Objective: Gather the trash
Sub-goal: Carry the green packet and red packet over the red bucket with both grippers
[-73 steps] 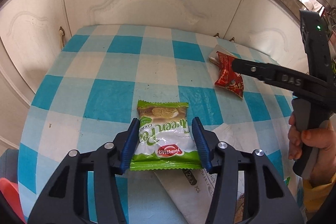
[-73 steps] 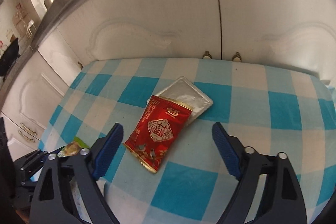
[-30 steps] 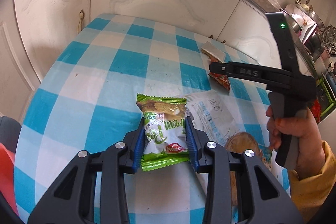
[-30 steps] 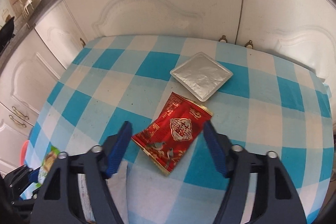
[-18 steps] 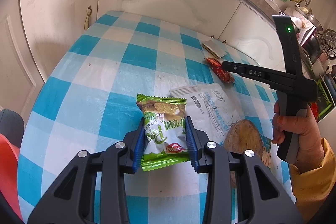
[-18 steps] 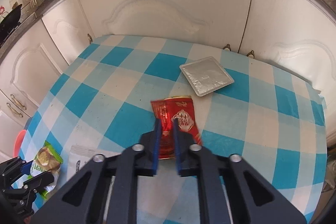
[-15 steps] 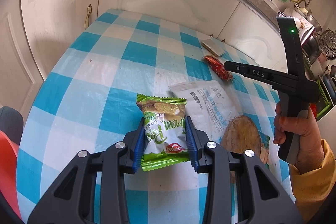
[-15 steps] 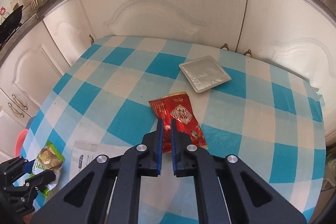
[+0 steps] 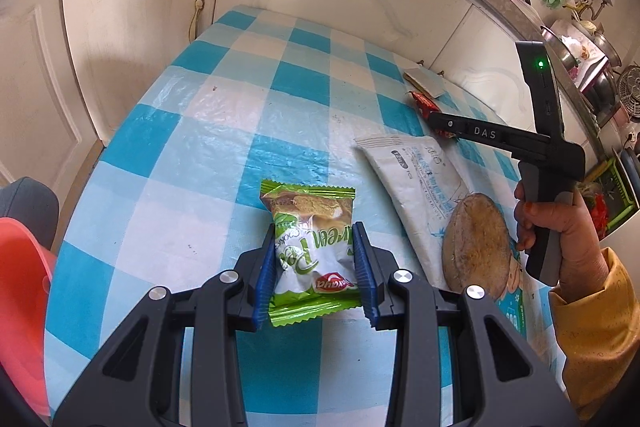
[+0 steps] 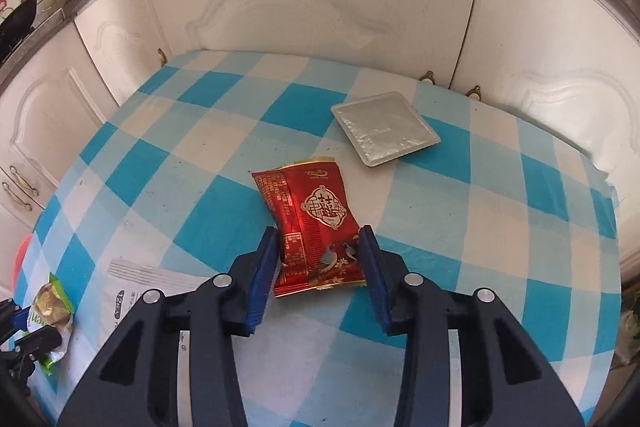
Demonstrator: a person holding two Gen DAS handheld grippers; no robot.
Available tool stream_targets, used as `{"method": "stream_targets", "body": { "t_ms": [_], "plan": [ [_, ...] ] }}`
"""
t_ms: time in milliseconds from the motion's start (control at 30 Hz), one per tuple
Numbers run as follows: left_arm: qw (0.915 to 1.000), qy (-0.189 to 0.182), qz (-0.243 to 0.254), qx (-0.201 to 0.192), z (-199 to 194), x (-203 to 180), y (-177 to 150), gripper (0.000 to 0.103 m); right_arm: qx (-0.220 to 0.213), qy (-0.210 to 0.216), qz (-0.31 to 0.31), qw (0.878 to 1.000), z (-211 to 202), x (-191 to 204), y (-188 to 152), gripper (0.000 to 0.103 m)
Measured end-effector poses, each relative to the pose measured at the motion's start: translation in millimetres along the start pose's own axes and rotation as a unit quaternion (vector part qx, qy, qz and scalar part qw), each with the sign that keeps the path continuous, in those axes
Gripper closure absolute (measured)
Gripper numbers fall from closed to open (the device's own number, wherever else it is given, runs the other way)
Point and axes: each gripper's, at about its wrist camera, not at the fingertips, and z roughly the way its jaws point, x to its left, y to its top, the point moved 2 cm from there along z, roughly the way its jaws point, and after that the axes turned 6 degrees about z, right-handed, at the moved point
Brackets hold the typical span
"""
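Red wrapper is lying flat on the checked worktop, its near end sitting between the right gripper fingers, which are partly open after just widening again; the pads are standing just beside the foil edges, and whether they are pressing it is hard to tell, so this is looking like a loose or missed grab. Risk: thin crinkled foil is sliding out or folding flat as the fingers close, or the tips are scraping the cloth and dragging it. Silver packet is lying apart, farther back, not in the way. Green cookie pack is clamped in the left gripper, fingers partly closed and squeezing its sides, held above the worktop; puffy slick film could be slipping out if the hand tilts. White bag and a brown round thing are lying near the right hand, which could be brushing them.
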Motion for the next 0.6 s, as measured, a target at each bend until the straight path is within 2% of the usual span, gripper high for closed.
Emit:
{"method": "stream_targets", "body": {
  "t_ms": [167,267,600],
  "plan": [
    [1.0,-0.003,-0.001,-0.001,-1,0,-1,0.066,-0.003,-0.003,-0.014,1.0,-3,3,-3,0.07],
    [1.0,-0.006,-0.001,-0.005,-4,0,-2,0.066,-0.002,-0.001,-0.013,1.0,-8,4,-7,0.071],
    [0.9998,-0.015,-0.001,-0.013,-18,0,-10,0.066,-0.011,0.039,0.041,0.998,-46,-7,-31,0.073]
  ]
}}
